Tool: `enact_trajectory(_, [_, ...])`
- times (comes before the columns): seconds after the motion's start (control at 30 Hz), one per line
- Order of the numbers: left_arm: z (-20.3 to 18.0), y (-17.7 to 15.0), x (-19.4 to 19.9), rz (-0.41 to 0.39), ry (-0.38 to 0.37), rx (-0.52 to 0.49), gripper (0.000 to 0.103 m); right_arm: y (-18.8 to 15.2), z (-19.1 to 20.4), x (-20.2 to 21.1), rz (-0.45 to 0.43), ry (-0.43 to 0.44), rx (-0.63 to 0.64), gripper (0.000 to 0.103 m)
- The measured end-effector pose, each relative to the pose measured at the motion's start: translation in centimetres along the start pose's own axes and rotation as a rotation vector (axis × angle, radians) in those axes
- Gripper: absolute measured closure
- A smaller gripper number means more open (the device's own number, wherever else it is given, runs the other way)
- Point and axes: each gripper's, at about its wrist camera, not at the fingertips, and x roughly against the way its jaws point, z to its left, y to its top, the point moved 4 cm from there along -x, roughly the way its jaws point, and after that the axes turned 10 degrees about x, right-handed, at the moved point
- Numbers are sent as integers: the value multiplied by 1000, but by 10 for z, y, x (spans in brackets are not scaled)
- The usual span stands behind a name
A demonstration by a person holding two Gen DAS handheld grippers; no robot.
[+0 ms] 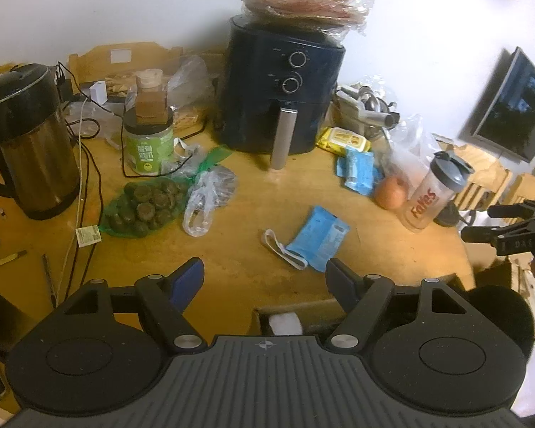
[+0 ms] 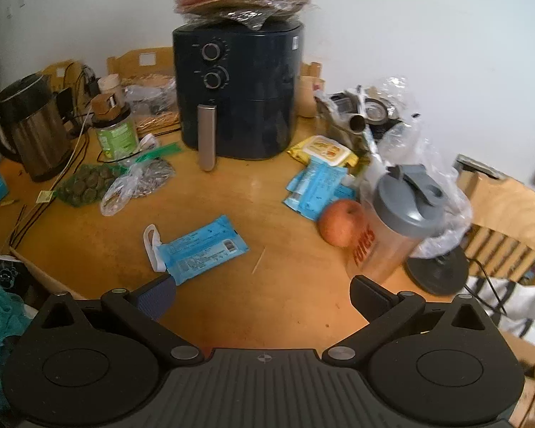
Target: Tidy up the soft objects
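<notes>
A blue soft wipes pack (image 1: 317, 240) with a white flap lies on the wooden table (image 1: 239, 267) just beyond my left gripper (image 1: 265, 278), which is open and empty. The pack also shows in the right wrist view (image 2: 205, 249), ahead and left of my right gripper (image 2: 264, 294), which is open and empty. My right gripper appears at the far right of the left wrist view (image 1: 481, 223). More blue packs (image 2: 317, 187) and a yellow wipes pack (image 2: 324, 149) lie at the back right. A cardboard box (image 2: 35, 274) at the table's near edge holds a teal fluffy item (image 2: 0, 321).
A dark air fryer (image 2: 237, 89) stands at the back centre with wrapped plates on top. A kettle (image 1: 28, 139), a green jar (image 1: 148, 142), bagged goods (image 1: 146, 207) and cables lie left. An apple (image 2: 340, 223) and a shaker bottle (image 2: 392, 228) stand right, a chair (image 2: 510, 228) beyond.
</notes>
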Motion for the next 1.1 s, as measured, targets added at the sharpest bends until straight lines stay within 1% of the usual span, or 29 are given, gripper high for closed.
enact_trajectory(0.47, [-3, 20, -34, 29, 25, -70, 28, 27, 0, -62, 21, 162, 102, 0])
enact_trajectory(0.67, [-6, 25, -55, 59, 2, -142, 29, 32, 2, -86, 31, 241, 122, 0])
enact_trajectory(0.73, [-7, 26, -63, 74, -4, -166, 29, 34, 2, -95, 37, 249, 132, 0])
enact_trajectory(0.9, [-10, 29, -88, 121, -47, -217, 29, 34, 3, -112, 51, 260, 145, 0])
enact_trajectory(1.0, [-13, 31, -105, 154, -65, -243, 30, 33, 6, -119, 52, 264, 175, 0])
enact_trajectory(1.1, [-15, 32, -125, 192, -76, -266, 38, 32, 9, -127, 67, 261, 204, 0])
